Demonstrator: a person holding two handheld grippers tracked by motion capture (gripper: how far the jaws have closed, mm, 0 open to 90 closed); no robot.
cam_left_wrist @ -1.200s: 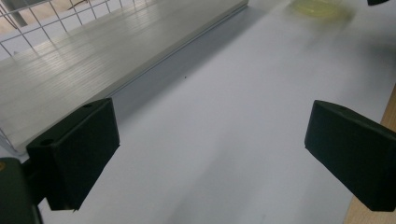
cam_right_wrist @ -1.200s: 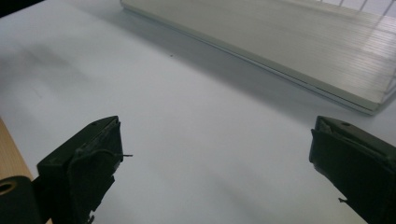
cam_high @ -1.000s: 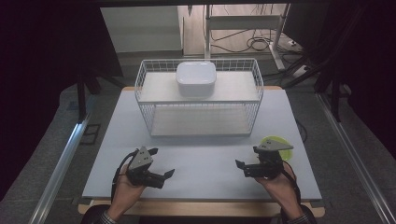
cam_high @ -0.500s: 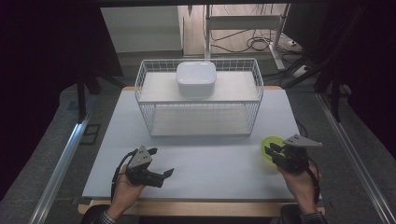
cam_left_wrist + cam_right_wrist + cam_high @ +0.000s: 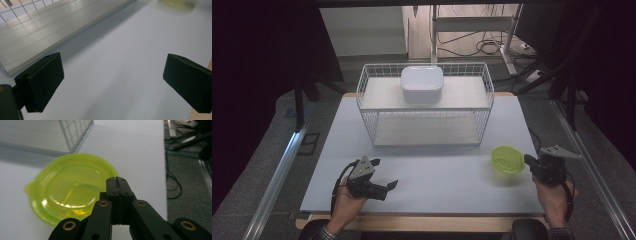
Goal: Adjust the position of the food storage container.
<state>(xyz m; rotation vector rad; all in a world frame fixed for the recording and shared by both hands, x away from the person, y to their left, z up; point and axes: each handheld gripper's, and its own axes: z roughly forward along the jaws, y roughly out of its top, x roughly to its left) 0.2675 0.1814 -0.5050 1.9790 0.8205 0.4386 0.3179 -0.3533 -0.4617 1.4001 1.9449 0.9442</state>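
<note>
Swung out right, our right gripper [image 5: 117,180] shows jaws just closed empty beside the green bowl [image 5: 507,159], unlifted; left gripper [image 5: 379,190] jaws apart.

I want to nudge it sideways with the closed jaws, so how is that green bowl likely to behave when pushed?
The green bowl looks like thin translucent plastic, so it is probably light and would slide easily on the smooth table. It sits low and wide, so tipping seems unlikely. The shut right gripper at its rim might make it spin rather than travel straight.

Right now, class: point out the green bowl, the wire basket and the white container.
green bowl [image 5: 507,159]: high view, its inside bottom.
wire basket [image 5: 424,127]: high view, front wire wall.
white container [image 5: 422,82]: high view, its top.
</note>
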